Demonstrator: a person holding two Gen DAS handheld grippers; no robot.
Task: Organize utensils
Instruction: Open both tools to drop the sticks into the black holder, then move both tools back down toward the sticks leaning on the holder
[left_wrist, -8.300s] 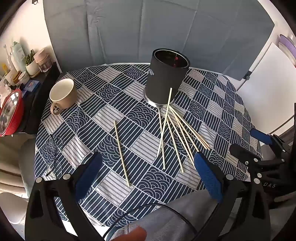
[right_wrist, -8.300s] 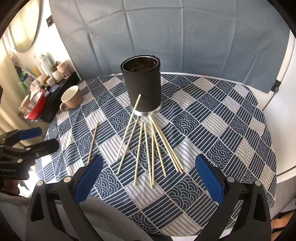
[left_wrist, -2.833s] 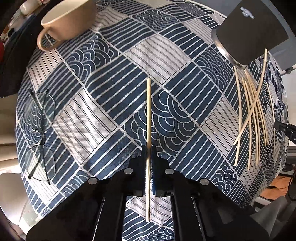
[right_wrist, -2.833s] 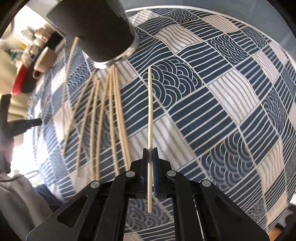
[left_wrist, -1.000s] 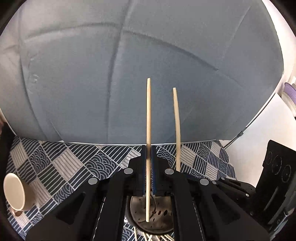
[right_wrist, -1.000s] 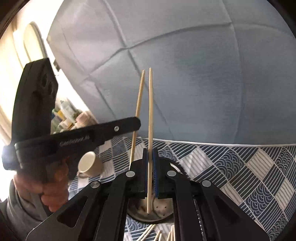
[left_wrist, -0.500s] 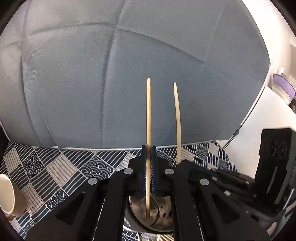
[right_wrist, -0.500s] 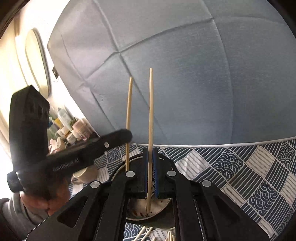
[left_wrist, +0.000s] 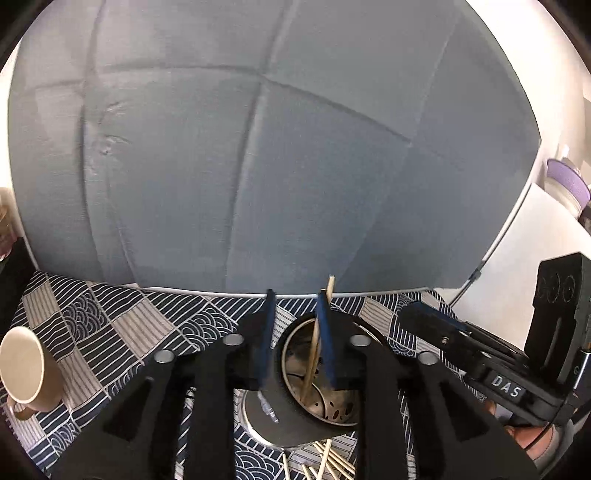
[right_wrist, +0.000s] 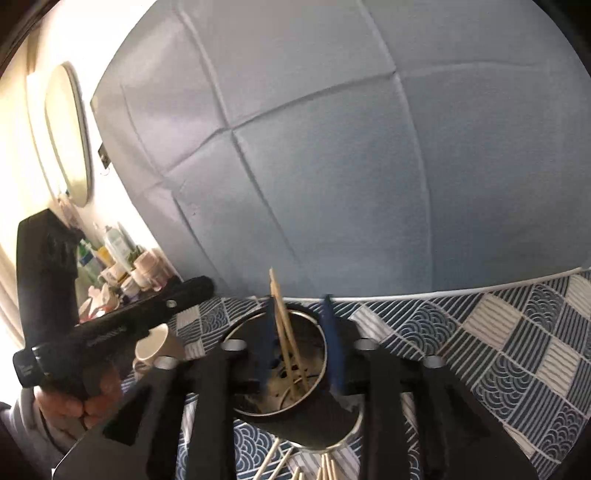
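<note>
Chopsticks (right_wrist: 286, 332) stood leaning inside the black holder (right_wrist: 295, 417), directly beneath both grippers; the left gripper (left_wrist: 295, 336) and right gripper (right_wrist: 301, 332) each hung parted, gripping nothing, more chopsticks lying nearer.

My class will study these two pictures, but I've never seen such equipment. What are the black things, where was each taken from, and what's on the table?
No robot here: a person holds a claw in each hand, each with a camera looking along its two fingers. One picture is from the left claw, the other from the right claw. Both hang open over a black holder where chopsticks stand, gripped by neither. Loose chopsticks and a mug sit on the patterned tablecloth.
</note>
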